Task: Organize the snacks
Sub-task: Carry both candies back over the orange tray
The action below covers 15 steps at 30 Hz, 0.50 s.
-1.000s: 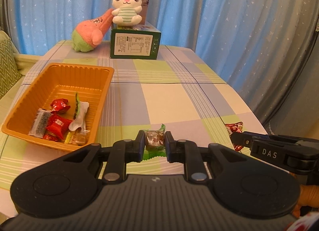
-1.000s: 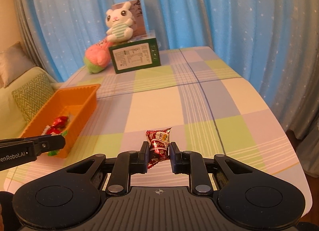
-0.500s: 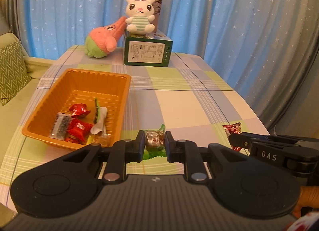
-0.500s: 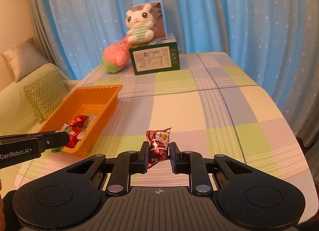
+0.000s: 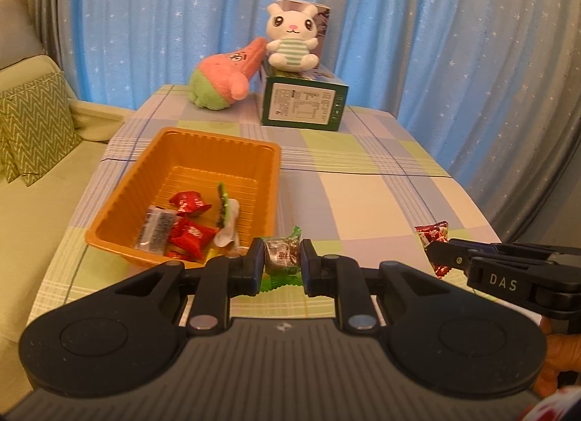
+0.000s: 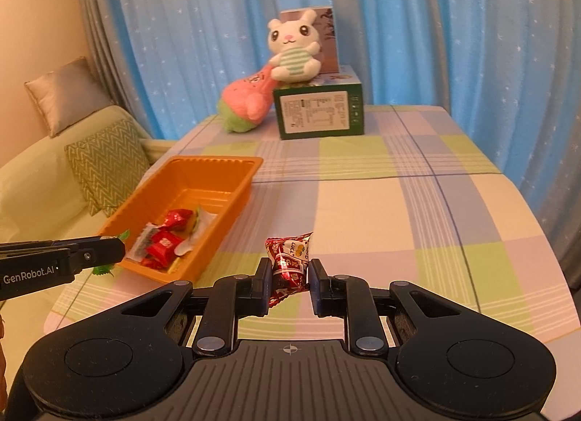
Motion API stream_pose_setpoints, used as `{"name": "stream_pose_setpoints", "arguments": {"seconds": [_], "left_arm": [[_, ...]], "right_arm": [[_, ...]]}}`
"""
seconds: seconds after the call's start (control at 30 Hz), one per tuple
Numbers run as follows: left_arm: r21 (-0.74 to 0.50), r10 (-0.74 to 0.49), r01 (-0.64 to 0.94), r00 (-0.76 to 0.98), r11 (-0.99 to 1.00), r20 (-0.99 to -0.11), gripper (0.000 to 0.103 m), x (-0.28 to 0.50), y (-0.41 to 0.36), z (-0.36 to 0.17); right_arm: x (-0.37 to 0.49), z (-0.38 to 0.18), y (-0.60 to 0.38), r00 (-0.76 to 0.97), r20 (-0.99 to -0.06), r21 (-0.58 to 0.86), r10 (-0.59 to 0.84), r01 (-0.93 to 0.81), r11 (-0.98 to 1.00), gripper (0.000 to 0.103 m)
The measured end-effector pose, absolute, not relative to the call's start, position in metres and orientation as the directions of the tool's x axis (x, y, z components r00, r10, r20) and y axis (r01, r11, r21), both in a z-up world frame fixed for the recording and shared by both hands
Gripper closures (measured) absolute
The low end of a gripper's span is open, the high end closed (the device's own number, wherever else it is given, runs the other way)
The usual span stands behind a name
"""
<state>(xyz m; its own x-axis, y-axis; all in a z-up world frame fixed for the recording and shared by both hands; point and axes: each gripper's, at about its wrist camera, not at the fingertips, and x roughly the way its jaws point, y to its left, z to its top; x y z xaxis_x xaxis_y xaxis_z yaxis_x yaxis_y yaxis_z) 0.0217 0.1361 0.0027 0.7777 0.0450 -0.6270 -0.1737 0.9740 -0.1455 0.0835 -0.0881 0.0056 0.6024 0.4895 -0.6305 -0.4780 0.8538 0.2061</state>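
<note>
Left wrist view: the left gripper (image 5: 279,261) is clenched on a green-wrapped candy (image 5: 281,257), held clear of the checked tablecloth (image 5: 381,195). The orange tray (image 5: 152,181) is seen at ten o'clock, just beyond the fingertips; several red-wrapped sweets (image 5: 189,235) are already lying in its near end. At three o'clock the right gripper (image 5: 435,252) is seen gripping a red snack packet (image 5: 430,234).

Right wrist view: the right gripper (image 6: 289,272) is clamped on the red snack packet (image 6: 290,261), held above the cloth. The tray (image 6: 218,166) is placed at ten o'clock, the left gripper (image 6: 116,245) at nine o'clock beside the tray's near corner.

Step judged: both snacks are lifted, carry to tray in hand. Next, each snack is to be brought over the tray and released inside.
</note>
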Motion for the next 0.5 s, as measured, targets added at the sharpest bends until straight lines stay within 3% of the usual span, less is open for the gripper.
{"name": "stream_pose_setpoints", "arguments": {"seconds": [0.5], "left_arm": [[-0.153,0.083,-0.229,0.771,0.961,-0.632,0.085,0.016,0.167,0.002]], "right_arm": [[0.082,0.005,-0.053,0.564,-0.635,0.199,0.528,-0.541,0.817,0.081]]}}
